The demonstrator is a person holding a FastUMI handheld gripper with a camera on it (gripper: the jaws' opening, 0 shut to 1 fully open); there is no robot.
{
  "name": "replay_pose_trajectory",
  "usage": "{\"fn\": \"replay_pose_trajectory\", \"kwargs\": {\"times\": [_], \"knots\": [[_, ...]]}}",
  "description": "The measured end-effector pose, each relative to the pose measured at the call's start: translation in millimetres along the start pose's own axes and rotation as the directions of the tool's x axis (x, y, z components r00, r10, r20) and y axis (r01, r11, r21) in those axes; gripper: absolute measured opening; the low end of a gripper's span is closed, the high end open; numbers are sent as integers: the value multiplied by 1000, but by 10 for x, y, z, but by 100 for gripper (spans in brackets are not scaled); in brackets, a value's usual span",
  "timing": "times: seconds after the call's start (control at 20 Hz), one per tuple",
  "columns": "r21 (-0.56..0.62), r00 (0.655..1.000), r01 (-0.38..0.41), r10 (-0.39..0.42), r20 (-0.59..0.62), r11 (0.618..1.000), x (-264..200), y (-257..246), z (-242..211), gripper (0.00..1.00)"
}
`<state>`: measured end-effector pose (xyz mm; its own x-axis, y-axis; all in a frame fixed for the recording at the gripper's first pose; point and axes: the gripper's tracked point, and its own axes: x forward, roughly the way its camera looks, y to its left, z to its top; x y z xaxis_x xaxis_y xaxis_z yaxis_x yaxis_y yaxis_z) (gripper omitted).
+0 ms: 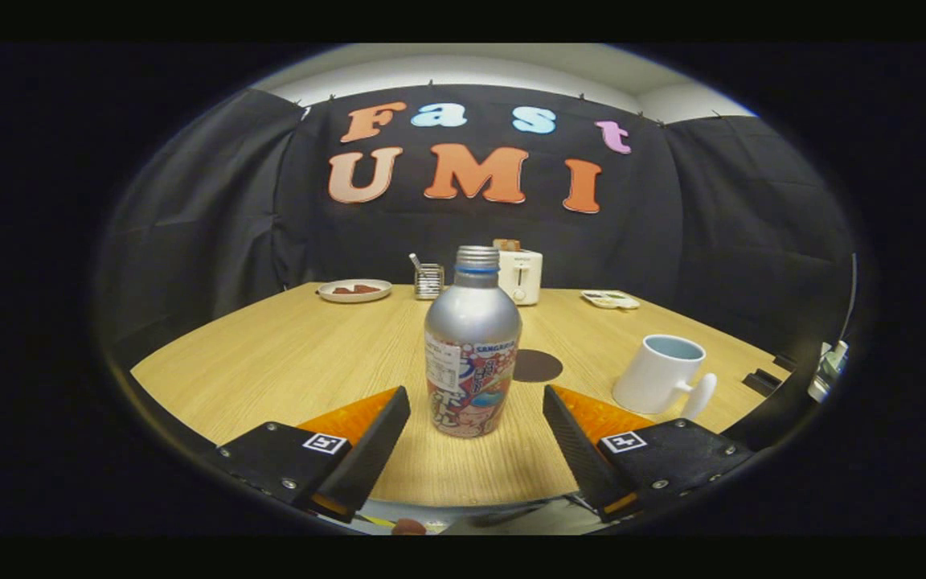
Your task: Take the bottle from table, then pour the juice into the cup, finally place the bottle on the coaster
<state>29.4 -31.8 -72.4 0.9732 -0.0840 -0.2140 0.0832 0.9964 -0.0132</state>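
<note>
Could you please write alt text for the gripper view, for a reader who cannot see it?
A silver bottle stands upright on a wooden table, just ahead of the gripper, whose jaws are open and not touching it. A dark round coaster lies just behind the bottle, with a white cup beside it.

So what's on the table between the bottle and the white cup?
In the gripper view, the round dark coaster lies between the bottle and the cup, slightly behind. The gripper is open, fingers either side of the bottle.
</note>
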Motion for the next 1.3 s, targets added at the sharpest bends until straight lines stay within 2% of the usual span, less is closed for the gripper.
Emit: {"fn": "replay_pose_trajectory", "kwargs": {"times": [0.4,0.75,0.85,0.9,1.0,1.15,1.3], "knots": [[4,997,-14,15,-77,1000,420,39,-242,99],[-28,997,-44,42,-68,999,604,112,-243,98],[26,997,-36,38,-68,999,595,125,-217,78],[39,996,-42,45,-72,998,647,112,-226,73],[88,995,-54,61,-77,995,588,103,-184,71],[213,994,-105,108,2,971,437,113,111,70],[382,979,-203,190,70,901,328,212,378,71]]}}
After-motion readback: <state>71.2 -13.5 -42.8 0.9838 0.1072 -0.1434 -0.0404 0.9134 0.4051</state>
